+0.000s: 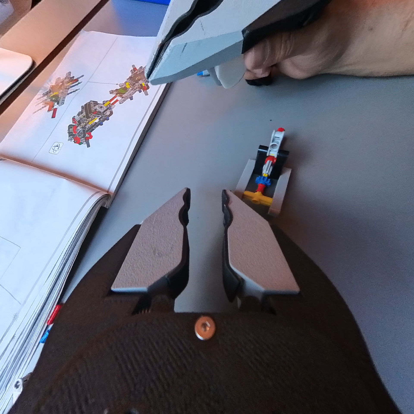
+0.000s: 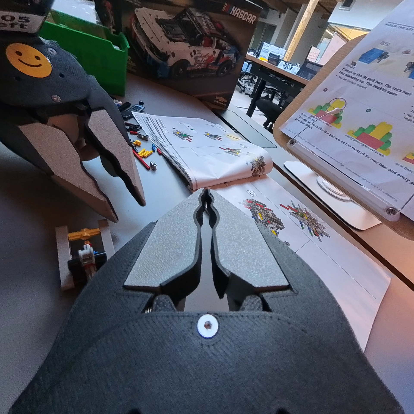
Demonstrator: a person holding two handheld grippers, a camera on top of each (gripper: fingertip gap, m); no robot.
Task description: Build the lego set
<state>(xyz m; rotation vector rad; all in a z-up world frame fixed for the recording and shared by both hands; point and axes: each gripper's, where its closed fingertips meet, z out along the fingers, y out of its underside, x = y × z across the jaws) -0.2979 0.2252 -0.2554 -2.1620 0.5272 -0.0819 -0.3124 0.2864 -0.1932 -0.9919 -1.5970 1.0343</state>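
The left gripper [image 1: 206,197], spread and empty, is hovering beside the small brick model [image 1: 266,174]; drifting right could knock it. The right gripper [image 2: 206,190], pressed together, is hanging over the booklet [image 2: 291,224].

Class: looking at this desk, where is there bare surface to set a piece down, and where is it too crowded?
Bare grey table lies between the open booklet and the small brick assembly, and right of that assembly. Crowded: the loose pieces beside the booklet's far page, near the green bin.

Black ribbed printed gripper bodies, grey wavy-edged fingers [image 2: 172,246] (black pads), yellow smiley sticker [image 2: 28,60], central screw [image 2: 207,328]
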